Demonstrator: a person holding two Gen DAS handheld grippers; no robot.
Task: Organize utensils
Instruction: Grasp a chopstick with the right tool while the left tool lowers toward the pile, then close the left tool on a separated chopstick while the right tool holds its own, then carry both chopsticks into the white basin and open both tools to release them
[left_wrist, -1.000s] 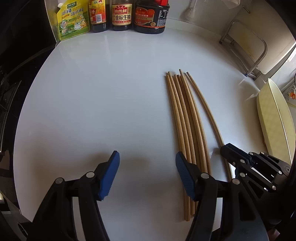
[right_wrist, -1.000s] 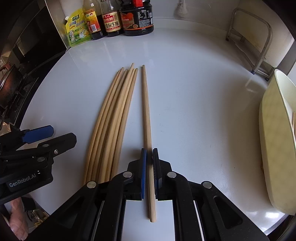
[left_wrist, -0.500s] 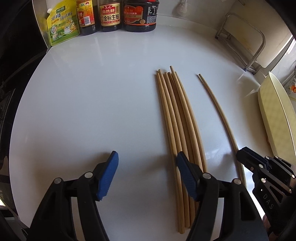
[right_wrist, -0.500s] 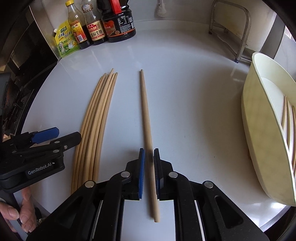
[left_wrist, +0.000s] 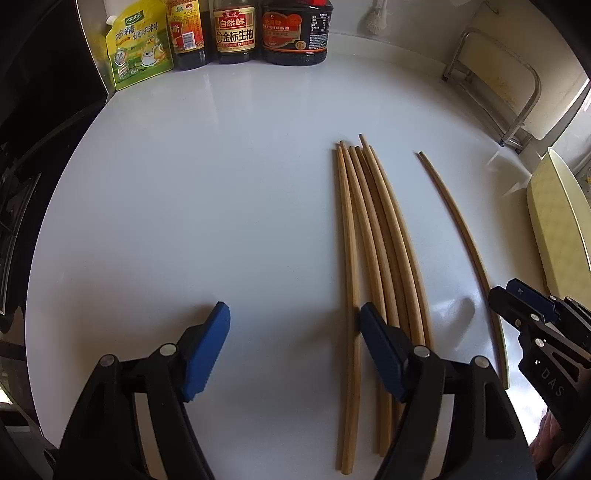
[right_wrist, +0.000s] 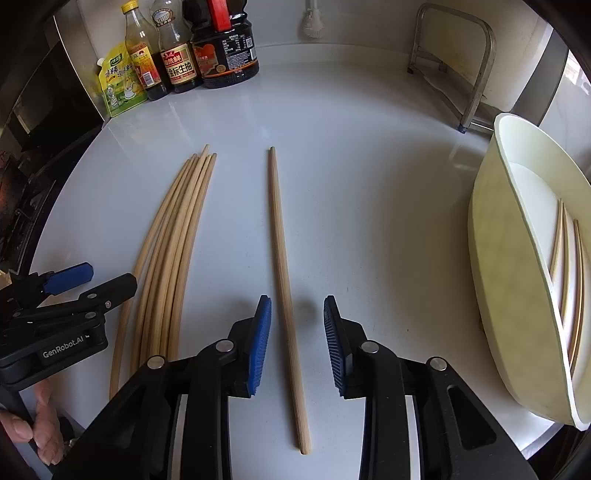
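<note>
The right gripper (right_wrist: 295, 343) jaws are opening, no longer clamping the single chopstick (right_wrist: 282, 273); it now lies alone at 3 o'clock from the bundle (right_wrist: 173, 251), ready for sorting. Left gripper (left_wrist: 293, 345) jaws stand apart, opening, nothing between them.

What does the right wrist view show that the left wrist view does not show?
Only the right wrist view shows the inside of the cream tray, with chopsticks in the tray, and a person's fingers under the left tool.

Only the left wrist view shows the left tool's open, still opening jaws, with nothing between them, and the right tool from the side.

Both show the bundle of chopsticks, the single chopstick lying loose between the right tool's opening jaws, the sauce bottles and the white counter.
</note>
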